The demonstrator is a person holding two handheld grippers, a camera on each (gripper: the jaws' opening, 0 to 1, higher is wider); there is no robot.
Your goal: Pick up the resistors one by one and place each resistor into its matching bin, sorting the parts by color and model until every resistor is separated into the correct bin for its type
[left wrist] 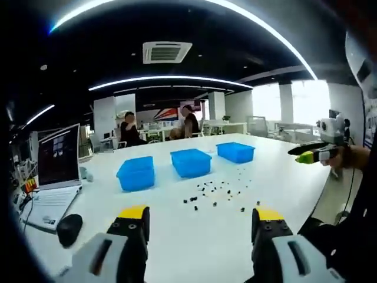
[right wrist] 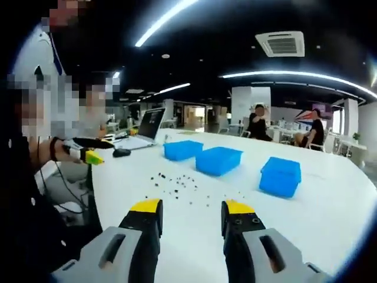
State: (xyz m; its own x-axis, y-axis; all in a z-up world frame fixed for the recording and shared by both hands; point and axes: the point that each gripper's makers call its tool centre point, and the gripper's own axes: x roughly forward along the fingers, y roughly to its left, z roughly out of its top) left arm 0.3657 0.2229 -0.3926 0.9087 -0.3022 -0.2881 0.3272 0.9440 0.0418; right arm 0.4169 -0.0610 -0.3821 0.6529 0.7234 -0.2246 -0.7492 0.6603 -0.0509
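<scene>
My left gripper (left wrist: 200, 227) fingers wide, holding nothing; my right gripper (right wrist: 191, 221) likewise. Both above white tabletop (left wrist: 194, 242). Resistors (left wrist: 215, 193) scattered ahead, short of three blue bins (left wrist: 191, 162). I judge parts tiny, light, skittish: pinch body, fingertips only.

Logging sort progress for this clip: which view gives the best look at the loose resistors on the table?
The left gripper view: the scattered resistors lie centred ahead of the jaws, in front of the three blue bins. In the right gripper view the resistors sit further left and look smaller and blurrier.
</scene>
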